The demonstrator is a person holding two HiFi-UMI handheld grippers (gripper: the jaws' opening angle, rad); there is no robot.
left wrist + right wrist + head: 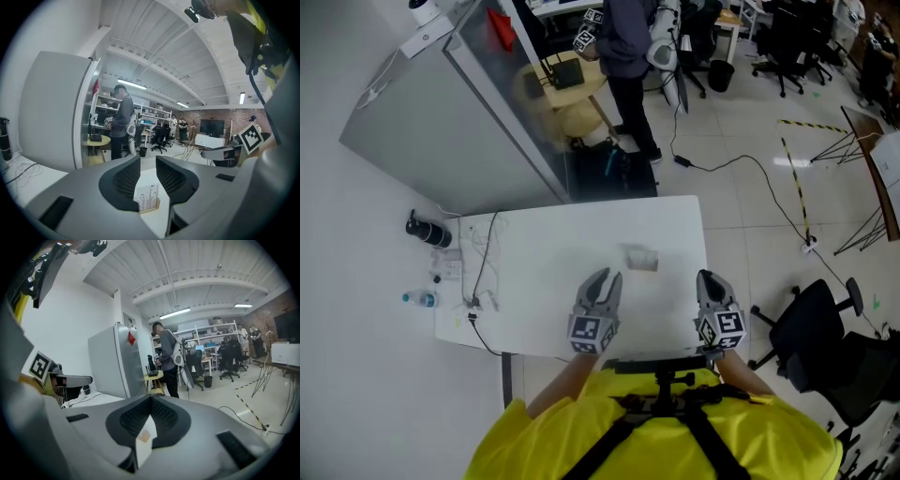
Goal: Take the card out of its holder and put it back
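- White worktop (534, 281) carries the pale card printed with thin dark stems (147, 194), upright in its small wooden holder (151, 206).
- It stands just ahead of the left hand-held gripper (606, 277), the nearer one, whose jaws are slightly apart, empty and framing it.
- Right hand-held gripper (706, 277) is closed on a thin white sheet (142, 442), seen edge-on.

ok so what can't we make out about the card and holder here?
1. Card: in the head view it is a pale blur on the table, too small to show its print.
2. Holder: in the left gripper view, the left gripper fingers cover both its ends.
3. Right gripper view: the right gripper fingers, shut, leave only a white-and-tan sliver; card or table, cannot tell.
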